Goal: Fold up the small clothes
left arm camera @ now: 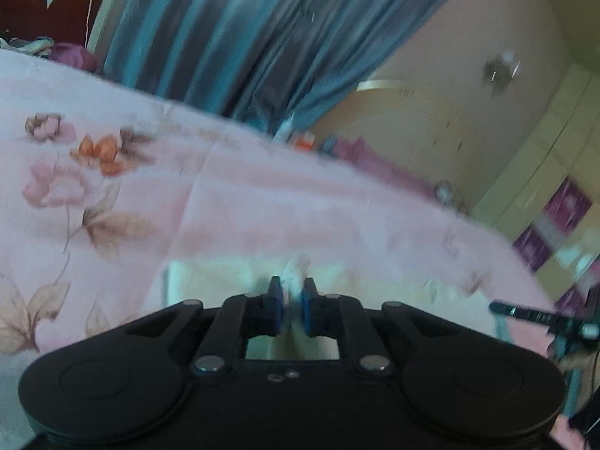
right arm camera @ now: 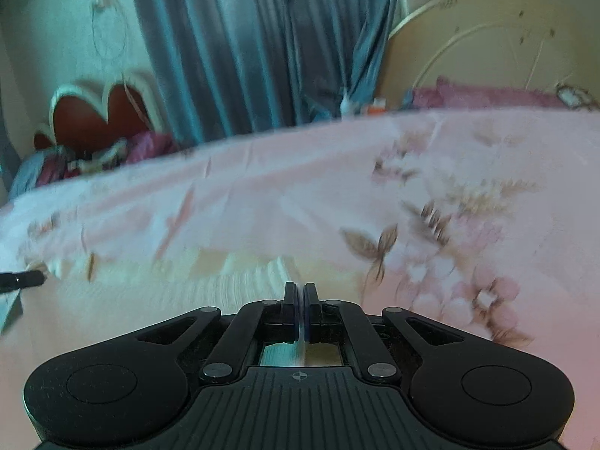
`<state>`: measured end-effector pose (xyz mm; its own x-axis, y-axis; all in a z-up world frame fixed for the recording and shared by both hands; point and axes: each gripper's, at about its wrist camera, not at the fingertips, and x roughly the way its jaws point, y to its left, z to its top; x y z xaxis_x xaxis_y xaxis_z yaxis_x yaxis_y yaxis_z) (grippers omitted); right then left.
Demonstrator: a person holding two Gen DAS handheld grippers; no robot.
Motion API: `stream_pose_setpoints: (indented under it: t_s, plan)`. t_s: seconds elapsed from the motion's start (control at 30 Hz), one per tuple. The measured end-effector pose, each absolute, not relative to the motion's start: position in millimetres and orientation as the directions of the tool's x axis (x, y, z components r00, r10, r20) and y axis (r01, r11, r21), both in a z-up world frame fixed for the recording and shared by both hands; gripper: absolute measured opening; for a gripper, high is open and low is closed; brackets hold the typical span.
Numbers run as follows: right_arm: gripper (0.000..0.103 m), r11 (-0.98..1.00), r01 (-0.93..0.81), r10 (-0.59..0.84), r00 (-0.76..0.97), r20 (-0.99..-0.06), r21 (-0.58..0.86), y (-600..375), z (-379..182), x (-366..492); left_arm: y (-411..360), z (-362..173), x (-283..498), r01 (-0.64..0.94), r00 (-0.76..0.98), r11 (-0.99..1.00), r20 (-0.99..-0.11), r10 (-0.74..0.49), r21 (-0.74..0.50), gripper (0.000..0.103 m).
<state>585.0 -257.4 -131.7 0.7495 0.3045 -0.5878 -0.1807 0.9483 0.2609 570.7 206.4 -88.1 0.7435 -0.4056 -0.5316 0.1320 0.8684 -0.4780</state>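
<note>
Pink floral bedspread carries the small cream garment near its front edge, where left tongs pinch a raised fold and right tongs clamp its edge, seemingly to lift it for folding.

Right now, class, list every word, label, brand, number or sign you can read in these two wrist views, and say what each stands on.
No readable text in either view.
Small orange item past the bed's far edge: any label is too blurred to read.
Purple panels on the wardrobe: a pattern, no legible words.
Floral bedsheet: printed flowers only.
</note>
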Motion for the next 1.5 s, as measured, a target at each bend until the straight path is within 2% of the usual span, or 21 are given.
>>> stream_pose_setpoints:
  t_s: [0.17,0.27,0.33,0.4,0.43,0.47,0.53,0.57,0.6,0.63,0.67,0.77,0.9,1.0,1.03,1.07,1.1,1.17,1.33,1.43,1.5]
  plan:
    - [0.001,0.963,-0.132,0.257,0.7,-0.667,0.234,-254,-150,600,197,-99,588,0.032,0.725,0.917,-0.622,-0.295,-0.397,0.01]
    - [0.001,0.959,-0.122,0.268,0.688,-0.675,0.257,-256,-156,602,201,-106,595,0.008,0.708,0.895,-0.629,-0.32,-0.446,0.014]
    - [0.002,0.957,-0.11,0.268,0.695,-0.668,0.269,-259,-149,602,207,-101,594,0.014,0.706,0.873,-0.613,-0.354,-0.488,0.03]
    - [0.006,0.961,-0.118,0.258,0.716,-0.649,0.251,-260,-142,599,209,-92,586,0.038,0.74,0.882,-0.58,-0.341,-0.469,0.06]
    - [0.02,0.959,-0.129,0.265,0.719,-0.643,0.251,-260,-140,600,209,-89,584,0.05,0.751,0.887,-0.568,-0.337,-0.46,0.064]
    - [0.033,0.958,-0.138,0.271,0.72,-0.639,0.251,-259,-140,601,209,-88,585,0.068,0.753,0.886,-0.559,-0.347,-0.459,0.061]
    - [0.033,0.957,-0.151,0.279,0.703,-0.654,0.246,-254,-143,607,206,-90,593,0.074,0.727,0.886,-0.584,-0.361,-0.457,0.05]
    - [0.033,0.952,-0.167,0.299,0.687,-0.662,0.256,-251,-147,609,205,-93,597,0.073,0.707,0.886,-0.603,-0.37,-0.458,0.03]
    - [0.033,0.95,-0.181,0.308,0.671,-0.674,0.254,-248,-149,611,204,-98,602,0.073,0.68,0.884,-0.625,-0.383,-0.462,0.02]
    - [0.026,0.953,-0.195,0.301,0.666,-0.683,0.231,-243,-152,612,203,-103,603,0.08,0.669,0.882,-0.631,-0.392,-0.464,0.02]
    - [0.007,0.954,-0.213,0.3,0.667,-0.682,0.211,-239,-153,612,203,-105,603,0.087,0.675,0.887,-0.628,-0.387,-0.454,0.006]
    - [0.002,0.965,-0.186,0.264,0.699,-0.665,0.187,-238,-153,611,209,-105,597,0.062,0.742,0.876,-0.565,-0.361,-0.478,0.005]
    - [0.002,0.969,-0.179,0.248,0.698,-0.672,0.173,-236,-163,612,204,-116,602,0.029,0.731,0.902,-0.607,-0.312,-0.43,0.005]
    - [0.003,0.976,-0.163,0.219,0.7,-0.68,0.146,-234,-158,612,207,-114,603,0.012,0.722,0.903,-0.621,-0.305,-0.429,0.017]
    - [0.025,0.984,-0.137,0.18,0.711,-0.68,0.116,-232,-153,610,210,-108,600,-0.015,0.726,0.903,-0.625,-0.286,-0.43,0.021]
    - [0.064,0.995,-0.094,0.1,0.753,-0.65,0.044,-226,-143,601,209,-98,591,-0.039,0.751,0.921,-0.62,-0.228,-0.387,0.034]
    - [0.072,0.993,-0.111,0.107,0.797,-0.595,0.031,-221,-132,589,202,-85,581,-0.041,0.79,0.95,-0.592,-0.158,-0.309,0.051]
    - [0.071,0.965,-0.225,0.259,0.753,-0.605,0.134,-203,-124,582,181,-71,570,0.019,0.811,0.964,-0.559,-0.169,-0.264,0.063]
    - [0.044,0.906,-0.396,0.39,0.648,-0.654,0.149,-132,-140,581,100,-81,578,0.247,0.699,0.938,-0.626,-0.347,-0.244,0.065]
    - [0.044,0.897,-0.432,0.382,0.651,-0.656,0.094,-128,-145,577,93,-96,580,0.228,0.693,0.957,-0.66,-0.29,-0.18,0.064]
    - [0.044,0.952,-0.305,0.25,0.704,-0.665,0.035,-158,-147,584,115,-98,575,0.17,0.722,0.97,-0.648,-0.242,-0.172,0.064]
